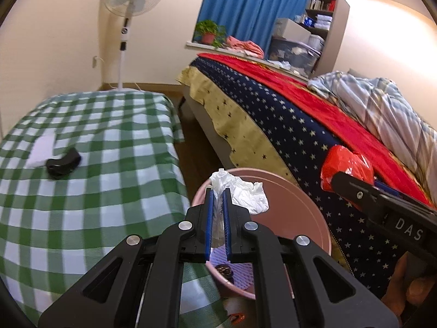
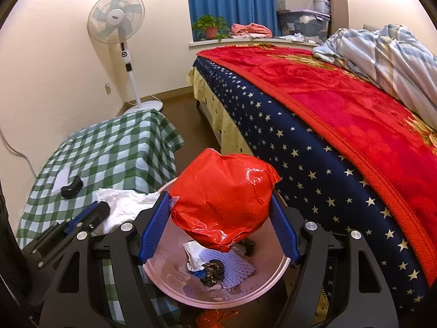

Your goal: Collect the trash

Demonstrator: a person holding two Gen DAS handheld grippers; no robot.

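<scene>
A pink round bin (image 1: 308, 213) (image 2: 262, 281) stands on the floor between the green checked table and the bed. My left gripper (image 1: 218, 191) is shut on a crumpled white tissue (image 1: 245, 194) and holds it over the bin's near rim; the tissue also shows in the right wrist view (image 2: 123, 205). My right gripper (image 2: 221, 213) is shut on a crumpled red plastic bag (image 2: 221, 196) above the bin; the bag also shows in the left wrist view (image 1: 344, 166). Inside the bin lie white paper (image 2: 194, 257), purple foam netting (image 2: 237, 268) and a dark scrap (image 2: 213, 269).
The table with the green checked cloth (image 1: 95, 164) holds a black object (image 1: 64, 162) and a white paper (image 1: 42, 149). A bed with a red blanket (image 2: 341, 104) stands at the right. A standing fan (image 1: 131, 0) is at the back wall. An orange scrap (image 2: 215, 318) lies on the floor.
</scene>
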